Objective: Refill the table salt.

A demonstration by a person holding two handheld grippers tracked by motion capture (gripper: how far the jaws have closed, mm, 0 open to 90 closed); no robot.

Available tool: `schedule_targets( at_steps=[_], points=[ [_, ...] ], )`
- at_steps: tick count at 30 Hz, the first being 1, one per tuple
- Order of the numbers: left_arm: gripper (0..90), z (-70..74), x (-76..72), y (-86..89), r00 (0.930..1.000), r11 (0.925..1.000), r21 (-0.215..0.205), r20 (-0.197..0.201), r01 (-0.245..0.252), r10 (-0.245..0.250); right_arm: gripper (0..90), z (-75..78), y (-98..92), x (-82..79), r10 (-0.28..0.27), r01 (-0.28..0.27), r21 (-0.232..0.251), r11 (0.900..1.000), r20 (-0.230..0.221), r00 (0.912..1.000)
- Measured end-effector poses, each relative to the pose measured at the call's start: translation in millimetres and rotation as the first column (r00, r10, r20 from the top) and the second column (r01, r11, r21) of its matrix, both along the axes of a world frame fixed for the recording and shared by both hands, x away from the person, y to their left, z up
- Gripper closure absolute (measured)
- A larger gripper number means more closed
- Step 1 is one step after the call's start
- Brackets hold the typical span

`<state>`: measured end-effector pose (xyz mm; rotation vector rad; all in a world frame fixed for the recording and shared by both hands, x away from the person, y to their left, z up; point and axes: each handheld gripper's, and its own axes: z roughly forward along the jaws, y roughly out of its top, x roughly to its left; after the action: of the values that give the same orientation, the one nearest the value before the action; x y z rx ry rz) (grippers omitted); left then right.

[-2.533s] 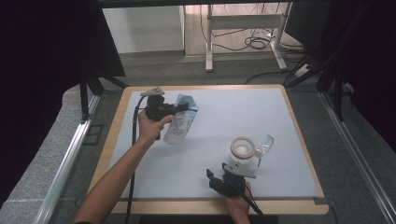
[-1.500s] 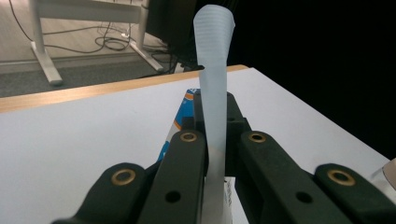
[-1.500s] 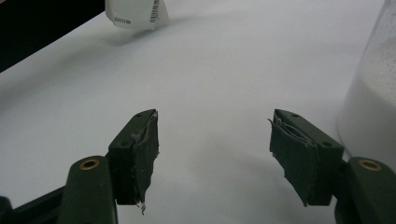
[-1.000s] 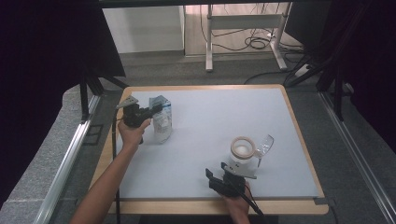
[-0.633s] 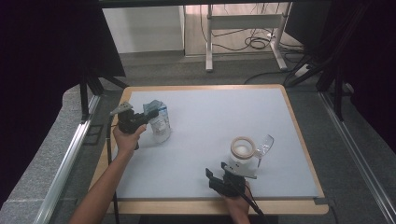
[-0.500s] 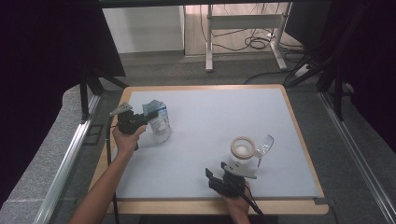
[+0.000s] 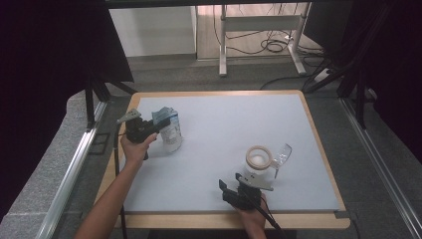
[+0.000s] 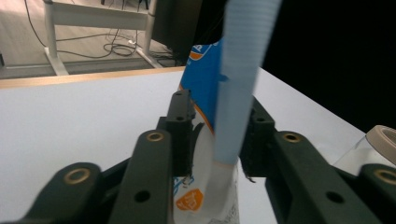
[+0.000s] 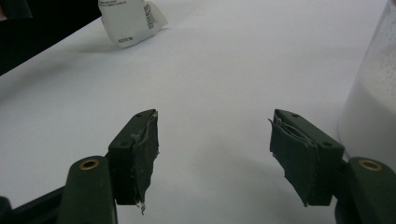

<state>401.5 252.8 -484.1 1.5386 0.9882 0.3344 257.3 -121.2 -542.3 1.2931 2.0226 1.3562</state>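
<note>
**A:** Where did the pouch (image 7: 169, 130) stand at that moment?

**B:** It stood upright near the left edge of the white tabletop (image 7: 224, 119), toward the far corner. It was a white and blue bag with an orange mark low on its front, and its flat blue top seal rose above the rest.

**A:** And the left claw (image 7: 158, 127)?

**B:** The person's left hand (image 7: 135, 148) held it level against the pouch from the left. In the left gripper view the blue seal (image 8: 243, 79) ran up between the two black jaws, and the pouch body sat just beyond them. The jaws had just been opening. A sliver of space showed on each side of the seal, so the claw was spread around the pouch top rather than pinching it.

**A:** What of the right claw (image 7: 230, 185)?

**B:** It lay low near the front edge of the tabletop, in the person's right hand (image 7: 251, 219). In the right gripper view its jaws stood wide apart with bare white surface between them and nothing in their grip. The pads (image 9: 145, 140) looked worn and frayed at the edges.

**A:** Was anything near it?

**B:** A clear jar (image 7: 259, 164) with a pale ring at its mouth stood just beyond the right claw, apart from it. Its wall filled the right edge of the right gripper view. Something clear, perhaps a lid (image 7: 281, 155), leaned at the jar's right side; the detail was too small to tell.

**A:** How far apart were pouch and jar?

**B:** Well apart, with open tabletop between them.
</note>
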Motion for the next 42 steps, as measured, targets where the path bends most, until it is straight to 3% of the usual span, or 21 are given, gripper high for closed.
schedule_targets(
  at_steps=[8,17,21,42],
  points=[
    [58.5,-0.3,0.1,-1.4,0.9998,0.9999,0.005,-0.009,0.016,-0.016,33.3,-0.1,0.1,0.1,-0.002,0.002,0.001,1.000,0.001,1.0000],
    [42.7,0.1,-0.4,-3.6,0.9989,0.9992,0.026,-0.037,0.029,-0.028,33.3,0.3,-0.2,-0.2,-0.001,0.001,0.000,1.000,0.001,1.0000],
    [40.3,1.3,-2.3,-4.9,0.9988,0.9981,0.052,-0.038,0.034,-0.032,33.3,0.1,0.4,-0.2,0.001,-0.001,-0.002,1.000,0.002,1.0000],
    [34.4,-1.8,-10.3,1.4,0.9955,0.9942,0.100,-0.089,0.041,-0.033,33.3,3.1,0.5,0.6,0.004,-0.004,-0.003,1.000,0.024,0.9997]
  ],
)
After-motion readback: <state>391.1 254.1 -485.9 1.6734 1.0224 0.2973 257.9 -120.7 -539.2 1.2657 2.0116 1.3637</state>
